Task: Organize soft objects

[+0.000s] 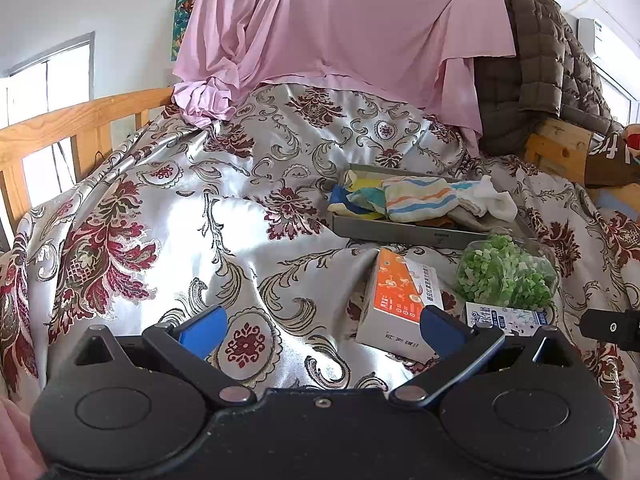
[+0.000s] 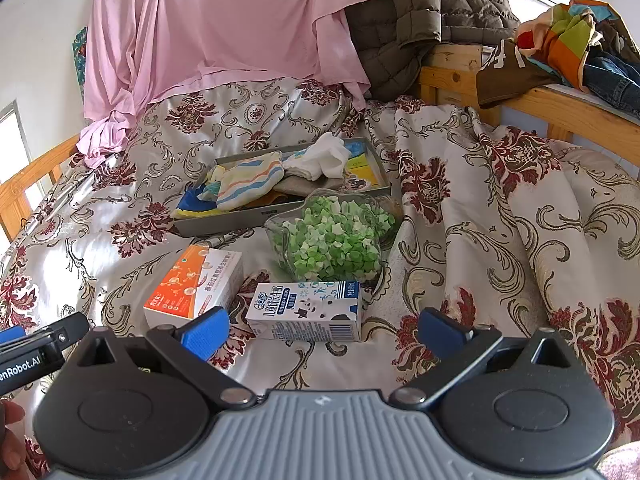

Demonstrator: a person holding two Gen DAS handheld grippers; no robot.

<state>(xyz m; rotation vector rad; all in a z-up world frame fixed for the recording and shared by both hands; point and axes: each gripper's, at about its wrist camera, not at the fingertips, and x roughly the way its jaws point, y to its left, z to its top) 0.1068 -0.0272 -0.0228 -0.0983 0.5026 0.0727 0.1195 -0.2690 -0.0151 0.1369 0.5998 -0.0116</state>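
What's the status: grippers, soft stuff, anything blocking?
Left gripper and right gripper open, empty. Striped cloth and white cloth lie in grey tray. Star bowl, milk carton, orange box sit before it.

Left hand-held gripper (image 1: pixel 322 330): all-black body, round caps, silver pivot screws, blue finger pads (image 1: pixel 202 330). Right hand-held gripper (image 2: pixel 322 330): same black linkage and blue pads, but grey ribbed centre panel. White "enRobot.AI" lettering on left unit's side.

Orange carton (image 2: pixel 196 284), lower left of centre; milk carton (image 2: pixel 306 312) just right of it; glass bowl of green paper stars (image 2: pixel 332 240) behind; quilted jacket (image 2: pixel 432 12), upper right.
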